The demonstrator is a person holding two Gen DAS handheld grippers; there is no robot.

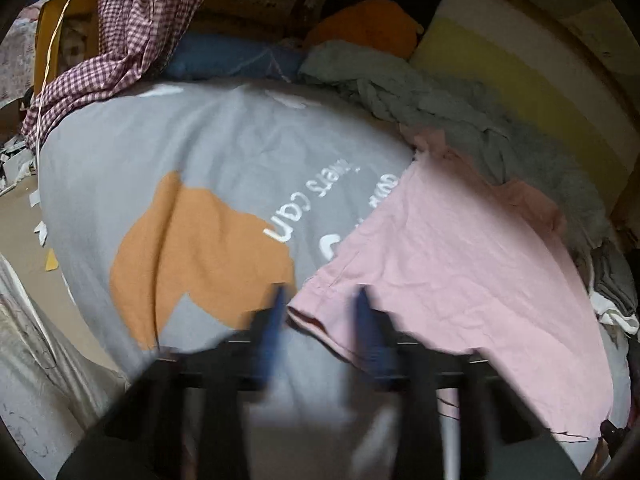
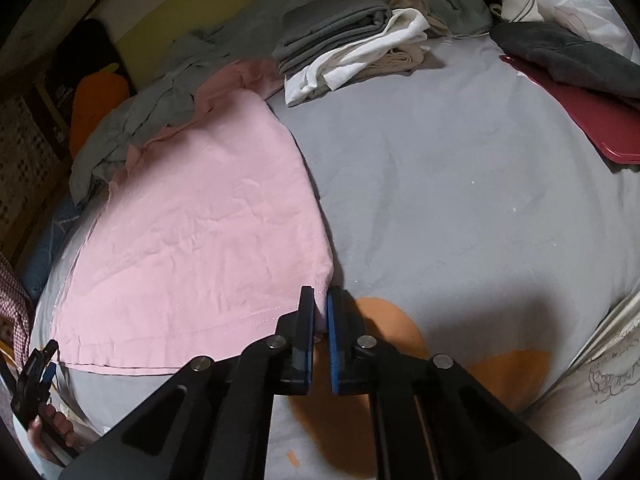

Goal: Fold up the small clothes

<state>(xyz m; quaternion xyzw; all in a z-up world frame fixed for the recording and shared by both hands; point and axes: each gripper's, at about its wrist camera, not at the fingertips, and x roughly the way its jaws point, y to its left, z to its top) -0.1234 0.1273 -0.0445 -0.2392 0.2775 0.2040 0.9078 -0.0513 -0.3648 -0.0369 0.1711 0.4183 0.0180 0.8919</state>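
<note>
A pink T-shirt (image 1: 460, 264) lies flat on the grey bedspread (image 1: 180, 136); it also shows in the right wrist view (image 2: 200, 232). My left gripper (image 1: 322, 296) is open, its blue fingers either side of the shirt's sleeve end, just above it. The image is motion-blurred. My right gripper (image 2: 319, 300) is nearly closed on the shirt's lower hem corner (image 2: 320, 280), cloth between the pads. The left gripper (image 2: 36, 376) also shows at the far left of the right wrist view.
A crumpled grey garment (image 2: 160, 80) lies beyond the shirt. Folded grey and white clothes (image 2: 348, 44) sit at the back. A red laptop (image 2: 580, 120) with a dark garment on it lies right. A checked cloth (image 1: 132, 32) hangs at left.
</note>
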